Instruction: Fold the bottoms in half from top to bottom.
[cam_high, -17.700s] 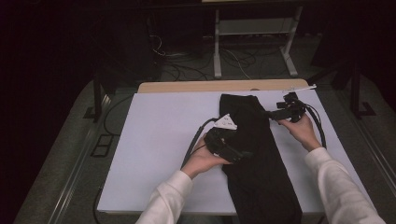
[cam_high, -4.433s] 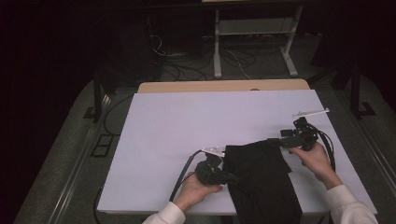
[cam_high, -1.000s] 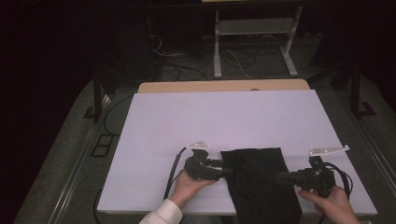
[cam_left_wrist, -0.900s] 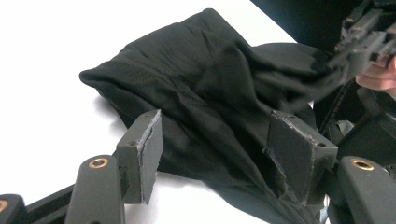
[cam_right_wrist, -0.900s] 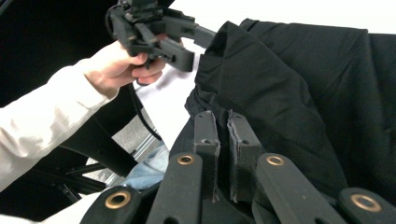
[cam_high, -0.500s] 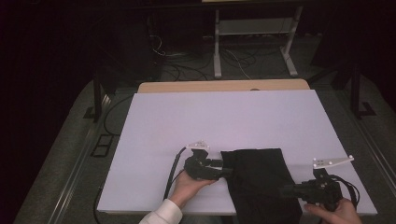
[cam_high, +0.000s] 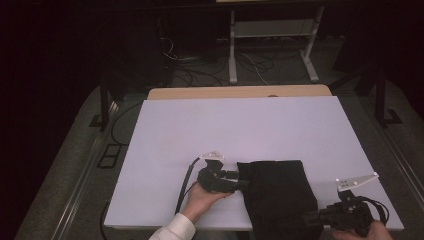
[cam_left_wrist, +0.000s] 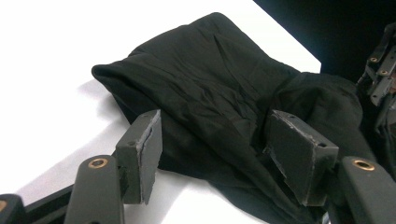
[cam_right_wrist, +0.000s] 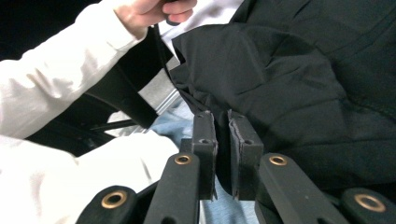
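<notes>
Here a folded black garment (cam_high: 280, 197) lies on the near part of the white table (cam_high: 240, 130), toward the person's right, with its near end hanging over the table's front edge. In the high view the left gripper (cam_high: 239, 181) rests at the garment's left edge, held by the left hand (cam_high: 200, 200), whose white sleeve (cam_high: 175, 229) comes in from the bottom. Its cable (cam_high: 184, 187) trails back along the tabletop toward the near edge. In the left gripper view (cam_left_wrist: 215, 154) the two jaws stand apart, roughly halfway open, one on each side of a bulge of the dark cloth; the left pad (cam_left_wrist: 152, 144) sits just beside the fold with bare table under it, while the right pad (cam_left_wrist: 299, 154) lies against the fabric. The pads do not pinch the cloth between them, so the left tool straddles the garment without gripping it. The right gripper (cam_high: 312, 218) sits at the garment's near right corner, by the table's front edge, with its grey three-cornered plate (cam_high: 356, 181) standing above it and the right hand (cam_high: 372, 231) just showing at the bottom of the frame. In the right gripper view (cam_right_wrist: 222, 140) the jaws are nearly together, with only a narrow gap, and a thin edge of the black cloth runs down between the pads, so this tool is clamped on the garment's edge. Beyond these jaws that view shows the person's white sleeve and a patch of blue fabric (cam_right_wrist: 173, 123) below the hanging cloth.
</notes>
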